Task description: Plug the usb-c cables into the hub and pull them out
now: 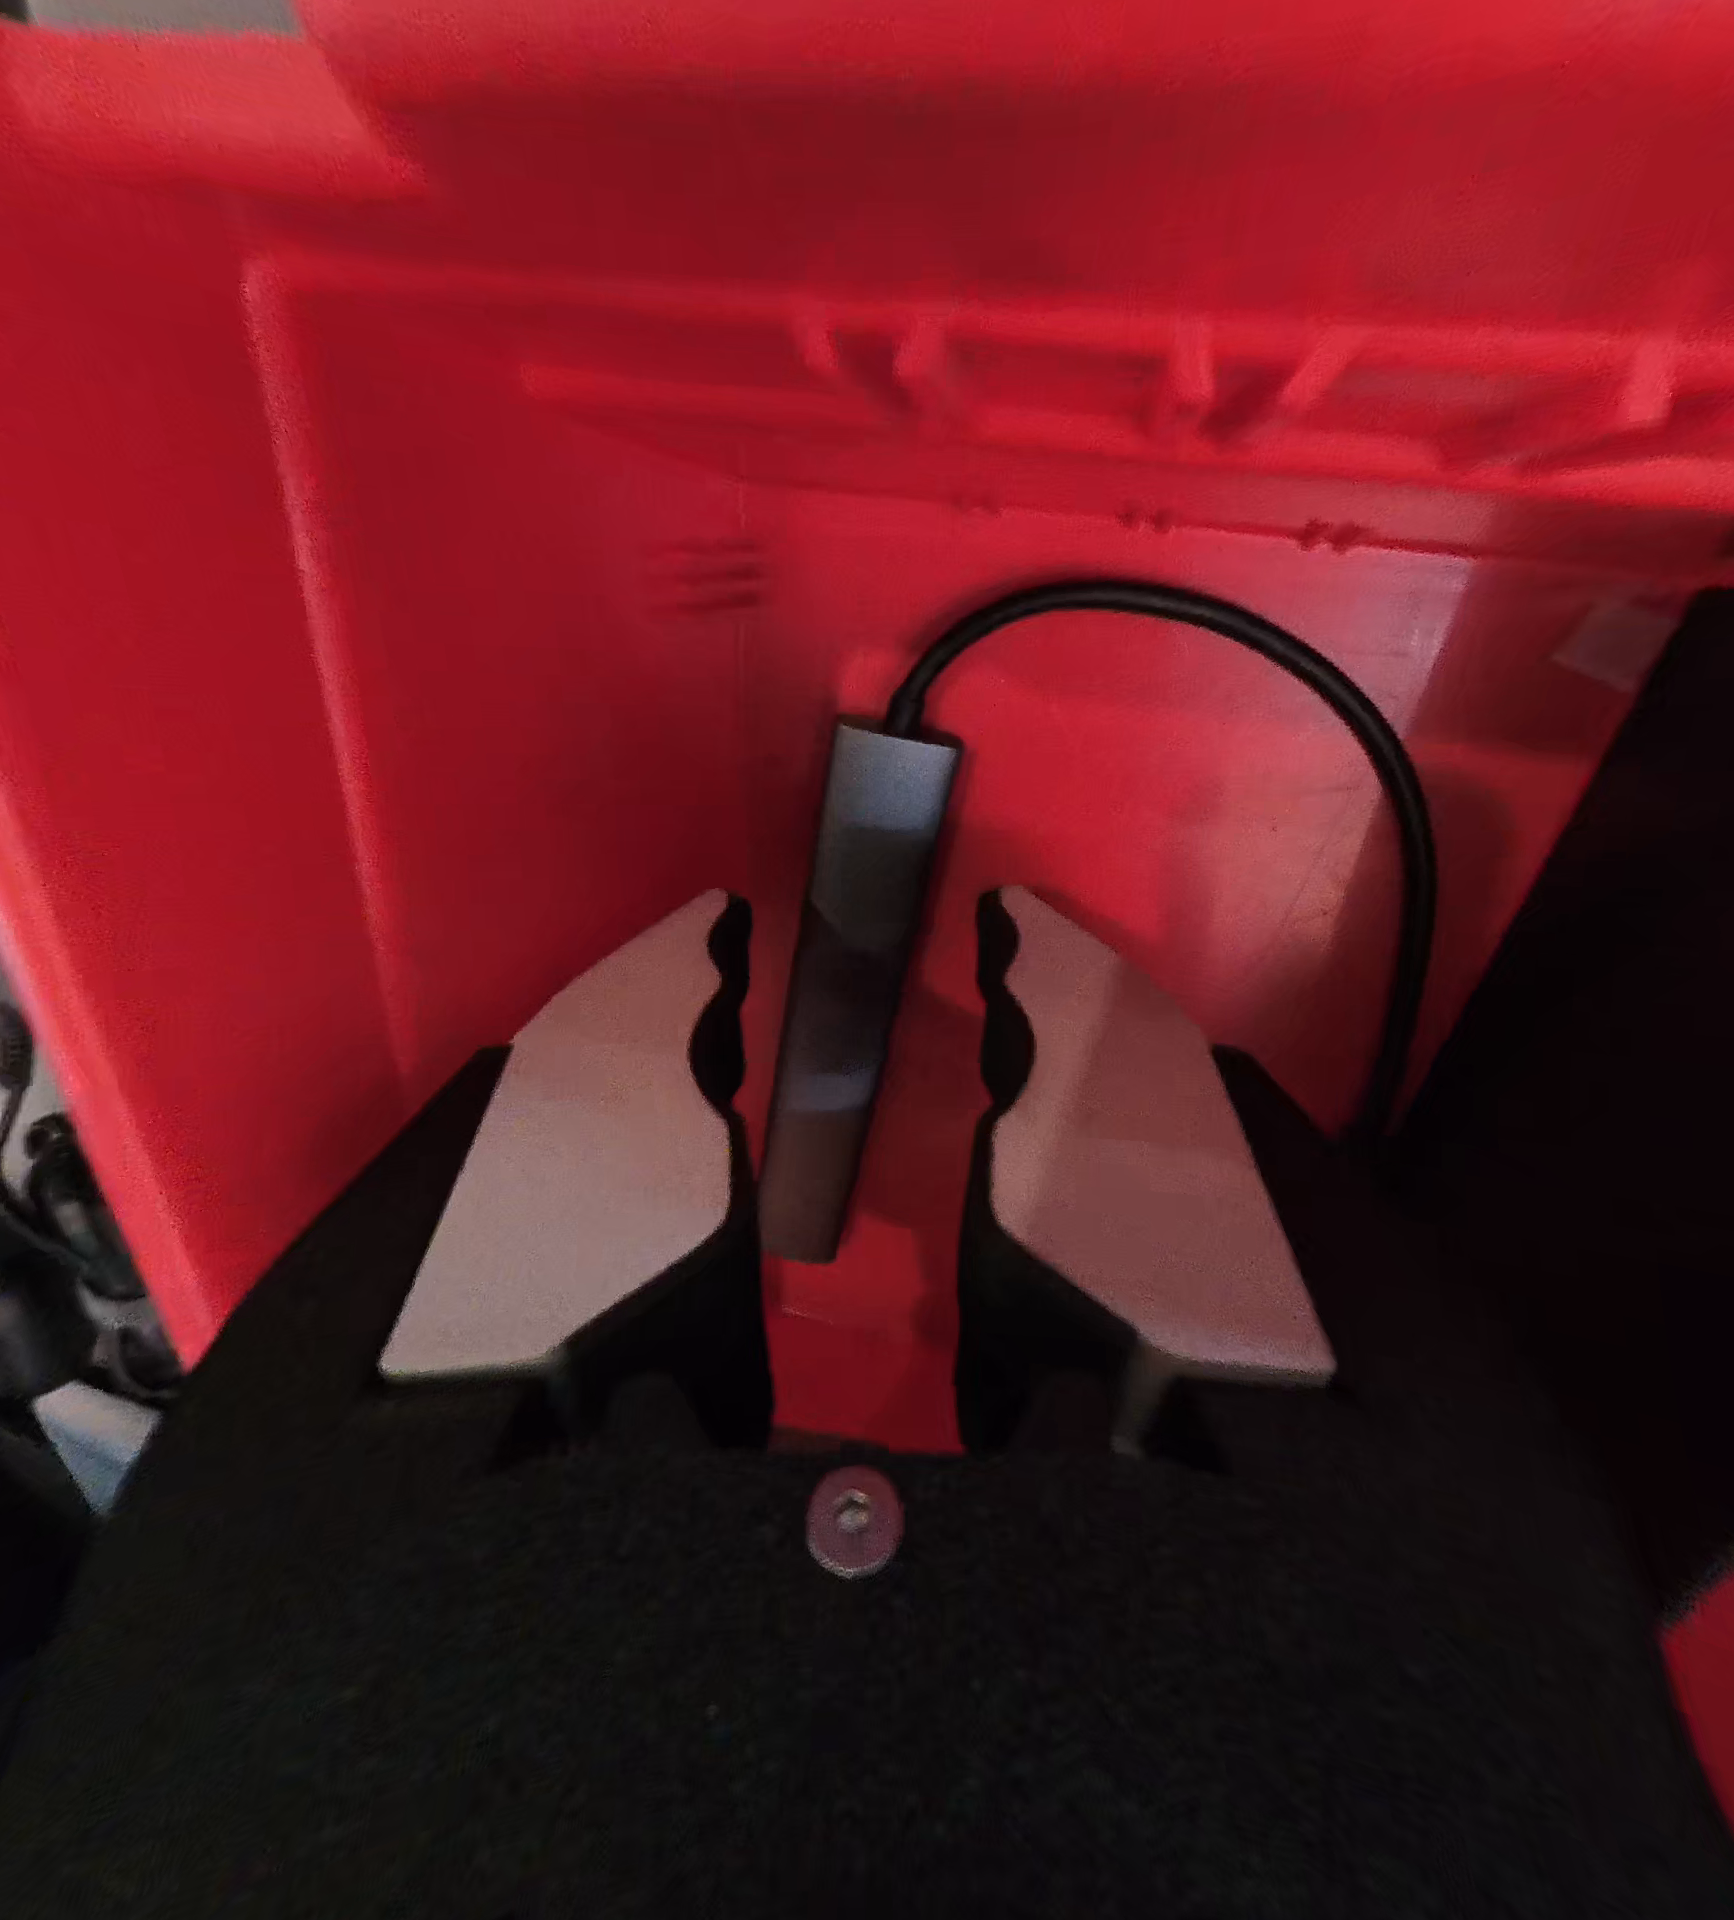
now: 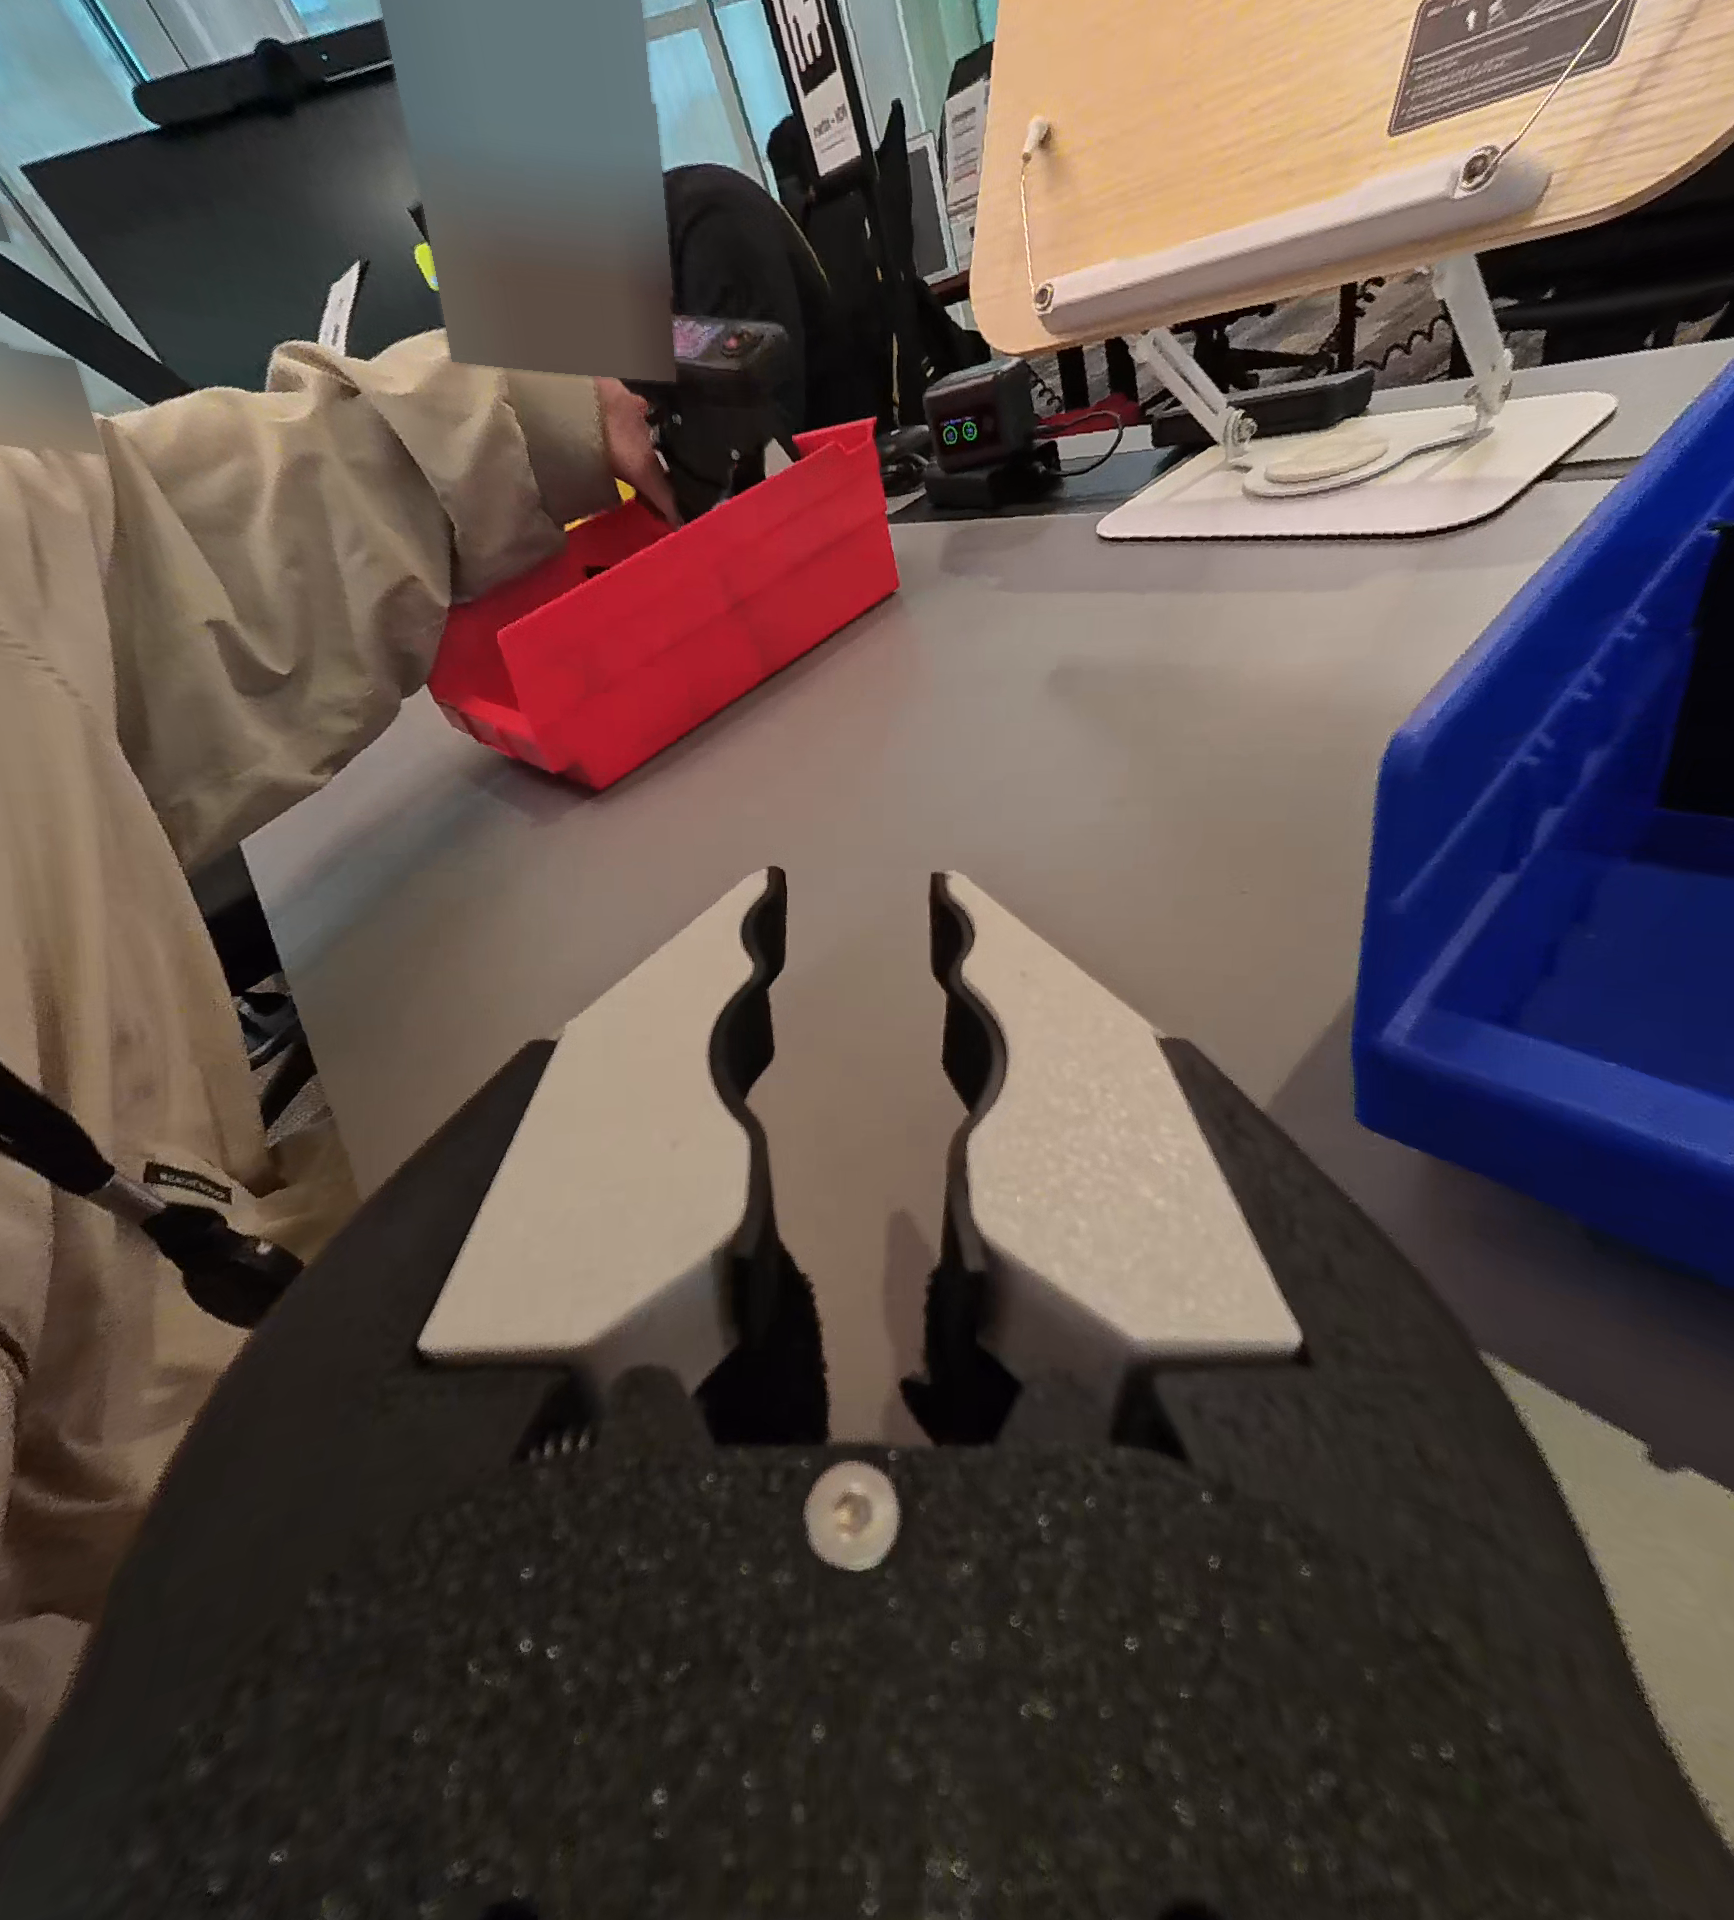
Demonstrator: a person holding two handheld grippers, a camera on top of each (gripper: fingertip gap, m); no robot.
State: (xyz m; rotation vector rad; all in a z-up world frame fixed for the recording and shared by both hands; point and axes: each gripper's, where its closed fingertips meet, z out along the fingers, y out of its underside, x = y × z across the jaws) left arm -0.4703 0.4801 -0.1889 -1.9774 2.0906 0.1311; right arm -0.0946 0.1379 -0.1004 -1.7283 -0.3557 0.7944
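Hub (image 1: 868,977), grey and slim, lies on the floor of the red bin (image 1: 530,520), its black cable (image 1: 1362,790) arching from the far end and running out of sight behind the right finger; its ports are too blurred to make out. The left gripper (image 1: 858,914) sits inside the bin with its jaws spread on either side of the hub, gaps showing on both sides, nothing gripped. Only the right wrist view shows the wider scene: the right gripper (image 2: 858,883), jaws narrowly apart and empty, above the grey table (image 2: 1102,707), the red bin (image 2: 697,644) well off with a beige sleeve (image 2: 250,582) reaching in, and a blue bin (image 2: 1569,935) cut off at the right edge.
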